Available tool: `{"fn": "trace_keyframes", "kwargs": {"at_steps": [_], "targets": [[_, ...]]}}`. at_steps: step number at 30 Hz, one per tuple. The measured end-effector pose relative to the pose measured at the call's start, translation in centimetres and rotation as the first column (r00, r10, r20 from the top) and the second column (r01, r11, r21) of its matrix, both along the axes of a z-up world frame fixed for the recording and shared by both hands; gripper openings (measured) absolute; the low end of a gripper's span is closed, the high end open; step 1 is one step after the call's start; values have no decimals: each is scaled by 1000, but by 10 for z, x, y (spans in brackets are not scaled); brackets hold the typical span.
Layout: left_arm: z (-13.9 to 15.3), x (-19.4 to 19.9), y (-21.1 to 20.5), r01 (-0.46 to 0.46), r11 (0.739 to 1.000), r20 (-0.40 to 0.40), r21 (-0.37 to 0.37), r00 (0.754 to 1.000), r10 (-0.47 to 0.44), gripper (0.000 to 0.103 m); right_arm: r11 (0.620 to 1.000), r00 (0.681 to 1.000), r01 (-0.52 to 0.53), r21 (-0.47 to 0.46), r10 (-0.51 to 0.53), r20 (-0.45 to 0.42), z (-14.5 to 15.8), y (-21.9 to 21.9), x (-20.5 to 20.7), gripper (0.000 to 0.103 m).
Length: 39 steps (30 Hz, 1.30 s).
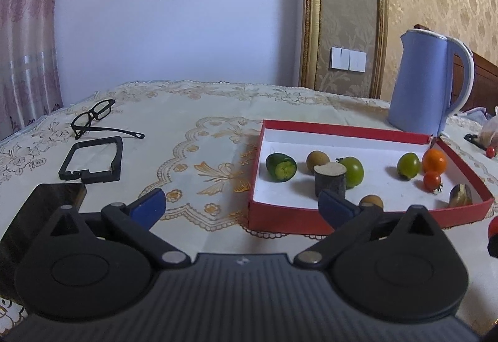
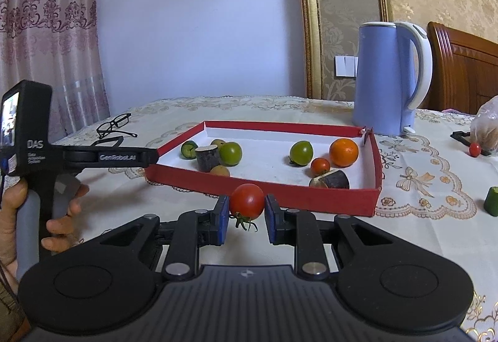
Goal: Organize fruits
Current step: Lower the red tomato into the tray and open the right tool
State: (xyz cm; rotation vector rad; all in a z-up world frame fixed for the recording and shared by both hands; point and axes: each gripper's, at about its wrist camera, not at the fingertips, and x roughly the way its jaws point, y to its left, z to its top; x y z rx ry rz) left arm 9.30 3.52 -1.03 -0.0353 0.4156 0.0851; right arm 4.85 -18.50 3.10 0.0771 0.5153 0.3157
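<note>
A red tray (image 2: 311, 198) with a white floor sits on the counter (image 2: 420, 161), just in front of a blue kettle (image 2: 386, 77). Inside it, toward the left, a cut green fruit (image 2: 189, 149), a dark cylinder piece (image 2: 207, 157), a green round fruit (image 2: 230, 153) and two small tan fruits cluster together; toward the right lie another green fruit (image 2: 301, 152), an orange (image 2: 344, 152), a small red tomato (image 2: 320, 166) and a dark cut piece (image 2: 331, 180) (its pale face turned left). The right tool (image 2: 247, 211) is clamped on a red tomato (image 2: 247, 201), stem down, just outside the tray's near wall. The left tool (image 1: 241, 205) stands spread wide with nothing between its fingers, at the tray's left corner; its side reads "GenRobot.AI" and its camera body "DAS". Glasses (image 1: 93, 117) lie well left of the tray.
</note>
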Motion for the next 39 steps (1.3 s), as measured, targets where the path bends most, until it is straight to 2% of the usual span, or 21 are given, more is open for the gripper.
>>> {"fn": "trace_keyframes", "kwargs": {"at_steps": [18, 31, 39], "targets": [[-1, 0, 0, -18, 1000, -4, 14, 1000, 18, 103, 998, 999, 16, -54, -14, 39, 20, 12, 59, 24], [-1, -2, -1, -26, 999, -1, 20, 1000, 26, 103, 995, 995, 78, -68, -82, -57, 2, 16, 138, 24], [-1, -1, 0, -26, 999, -3, 21, 1000, 26, 103, 990, 988, 114, -86, -122, -90, -1, 18, 164, 24]]}}
